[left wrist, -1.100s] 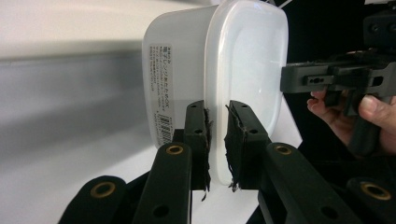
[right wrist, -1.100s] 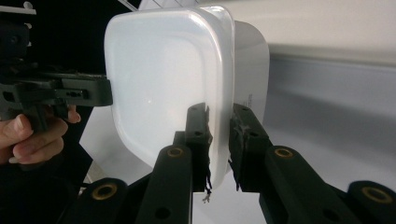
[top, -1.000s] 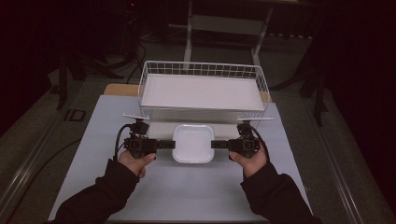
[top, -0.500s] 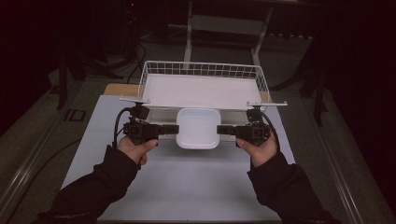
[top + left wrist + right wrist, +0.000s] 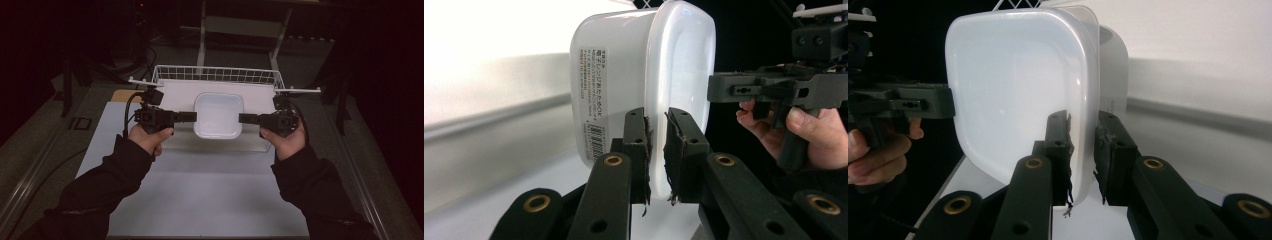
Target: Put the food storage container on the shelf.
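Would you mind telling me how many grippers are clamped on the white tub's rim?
2. The left gripper pinches the left rim of the tub; the right gripper pinches the right rim. The tub hangs between them at the wire basket's near edge.

Both grippers clamped, facing each other

The left gripper (image 5: 192, 117) sits at 9 o'clock of the high view's centre, pointing to 3 o'clock; the right gripper (image 5: 243, 119) sits at 3 o'clock, pointing to 9. Each is pinched on the tub (image 5: 218, 115) rim, held level by a hand with its dark-sleeved forearm entering from 6 o'clock.
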`<state>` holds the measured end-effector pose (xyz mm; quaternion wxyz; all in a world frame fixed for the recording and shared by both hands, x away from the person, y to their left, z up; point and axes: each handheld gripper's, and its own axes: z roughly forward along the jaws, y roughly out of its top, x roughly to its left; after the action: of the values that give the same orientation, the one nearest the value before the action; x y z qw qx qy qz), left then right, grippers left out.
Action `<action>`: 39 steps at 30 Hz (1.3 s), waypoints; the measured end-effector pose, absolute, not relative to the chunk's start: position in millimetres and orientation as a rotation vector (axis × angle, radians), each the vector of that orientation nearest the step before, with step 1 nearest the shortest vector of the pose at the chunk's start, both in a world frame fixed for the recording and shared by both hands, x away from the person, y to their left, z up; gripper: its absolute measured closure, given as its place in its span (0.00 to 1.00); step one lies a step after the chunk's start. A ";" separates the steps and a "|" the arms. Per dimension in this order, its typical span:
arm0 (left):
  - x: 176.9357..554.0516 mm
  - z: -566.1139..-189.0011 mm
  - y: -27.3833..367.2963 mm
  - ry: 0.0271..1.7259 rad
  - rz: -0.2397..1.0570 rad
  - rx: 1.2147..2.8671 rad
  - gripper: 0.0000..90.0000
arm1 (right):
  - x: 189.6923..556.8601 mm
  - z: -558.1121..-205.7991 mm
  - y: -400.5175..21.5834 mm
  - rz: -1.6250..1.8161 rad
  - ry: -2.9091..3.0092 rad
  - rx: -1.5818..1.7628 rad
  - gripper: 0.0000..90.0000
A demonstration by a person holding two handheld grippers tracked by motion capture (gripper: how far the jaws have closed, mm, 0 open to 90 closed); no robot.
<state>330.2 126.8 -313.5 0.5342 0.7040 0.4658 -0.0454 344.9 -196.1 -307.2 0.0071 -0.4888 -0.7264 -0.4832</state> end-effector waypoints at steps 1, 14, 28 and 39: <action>333.0 -311.3 125.9 1.117 -0.110 1.677 0.88 | 346.9 -305.5 -196.8 -1.517 -2.269 -1.535 0.86; 369.4 -298.4 115.5 1.146 -0.068 1.683 0.88 | 377.3 -283.3 -195.8 -1.519 -2.320 -1.613 0.85; 403.3 -304.7 117.5 1.197 -0.093 1.667 0.88 | 413.2 -282.7 -187.9 -1.433 -2.322 -1.671 0.85; 420.9 -312.4 121.6 1.197 -0.127 1.628 0.86 | 431.1 -282.8 -185.5 -1.385 -2.294 -1.697 0.84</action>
<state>420.9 121.6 -312.4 0.5298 0.6820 0.5013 -0.0531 431.1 -185.5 -282.8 -0.0150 -0.5351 -0.7231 -0.4366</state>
